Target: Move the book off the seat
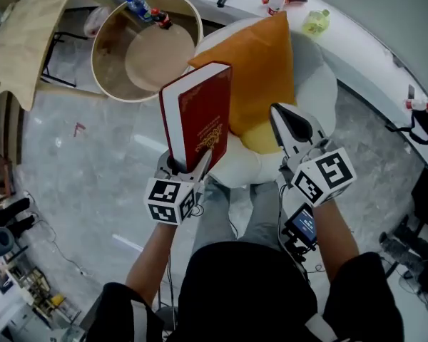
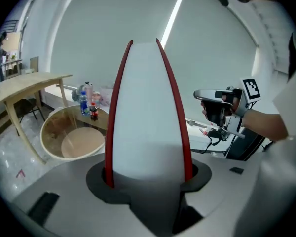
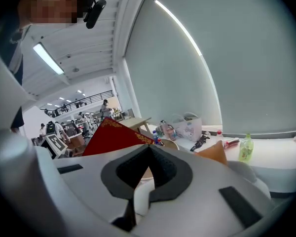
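The open room lies to the left: a stretch of pale marbled floor (image 1: 93,177) runs between the big round wooden tub-shaped table (image 1: 114,70) and the white round padded seat (image 1: 321,84). A blue-capped bottle and small dark bottles (image 1: 146,9) stand at the tub's far rim. Behind the seat a curved white counter (image 1: 371,48) hems things in, with a green plastic bottle (image 1: 315,23) on it. An orange square cushion (image 1: 260,63) leans on the seat, its corner close beside the book's top edge.

The left gripper (image 1: 189,164) is pinching the red hardcover book with gold ornament (image 1: 200,116) by its lower end. Its jaws sit partly spread across the book's thickness, one dark pad against each red cover with the white page block between them. The book stands nearly upright, straight up out of that gripper, raised off the seat and hanging over its near left edge and the floor.

The right gripper (image 1: 282,120) has its jaws pressed together with nothing between them. It hovers over the seat's front, just beside the cushion's lower corner and to the right of the book, not touching it.
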`<state>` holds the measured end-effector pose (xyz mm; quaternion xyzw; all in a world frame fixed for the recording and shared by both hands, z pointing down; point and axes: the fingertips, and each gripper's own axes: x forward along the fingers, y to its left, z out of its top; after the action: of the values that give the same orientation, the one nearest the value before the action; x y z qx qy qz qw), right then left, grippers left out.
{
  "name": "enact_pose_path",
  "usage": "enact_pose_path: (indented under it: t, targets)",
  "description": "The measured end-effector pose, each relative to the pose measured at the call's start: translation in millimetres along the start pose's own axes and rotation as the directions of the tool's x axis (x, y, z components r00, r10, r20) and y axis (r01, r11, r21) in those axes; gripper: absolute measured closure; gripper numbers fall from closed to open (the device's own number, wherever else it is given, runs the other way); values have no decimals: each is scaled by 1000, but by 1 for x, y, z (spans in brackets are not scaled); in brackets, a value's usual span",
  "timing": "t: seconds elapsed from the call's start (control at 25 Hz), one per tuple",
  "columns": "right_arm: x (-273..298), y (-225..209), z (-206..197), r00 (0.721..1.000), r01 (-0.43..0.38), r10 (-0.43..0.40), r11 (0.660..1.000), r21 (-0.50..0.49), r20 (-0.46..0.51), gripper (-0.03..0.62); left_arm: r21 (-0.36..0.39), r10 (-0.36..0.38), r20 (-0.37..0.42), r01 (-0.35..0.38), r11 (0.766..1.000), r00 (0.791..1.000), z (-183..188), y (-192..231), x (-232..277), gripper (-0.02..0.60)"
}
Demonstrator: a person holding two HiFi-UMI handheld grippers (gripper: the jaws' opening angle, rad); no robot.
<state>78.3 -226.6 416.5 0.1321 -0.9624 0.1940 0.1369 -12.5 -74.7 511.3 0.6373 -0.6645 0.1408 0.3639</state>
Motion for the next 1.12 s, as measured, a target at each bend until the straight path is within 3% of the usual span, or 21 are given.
enact_pose_path:
  t: [0.2, 0.36, 0.48, 0.6, 0.8, 1.12]
  targets:
    - [36, 73, 25, 995, -97, 95, 993, -67, -35, 588, -93, 117, 112, -107, 990, 987, 2, 50, -88, 334]
    - [78, 132, 37, 983, -178, 170, 974, -140, -66, 588, -189, 222, 187, -187, 964, 957, -4, 98, -148, 334]
    - [98, 181, 39, 983, -177, 168, 975, -131, -77, 588, -237, 272, 210, -221, 946, 939, -18, 128, -199, 334]
    - [125, 230, 39, 972, -228, 220, 966, -124, -81, 588, -287, 347, 242, -275, 918, 906, -30, 156, -248, 334]
    - [157, 314, 33, 948, -315, 296, 926, -207, -118, 588, -376, 456, 261, -346, 860, 851, -63, 196, -323, 334]
    - [175, 395, 23, 906, -423, 391, 856, -297, -163, 588, -422, 552, 231, -428, 799, 801, -98, 230, -385, 334]
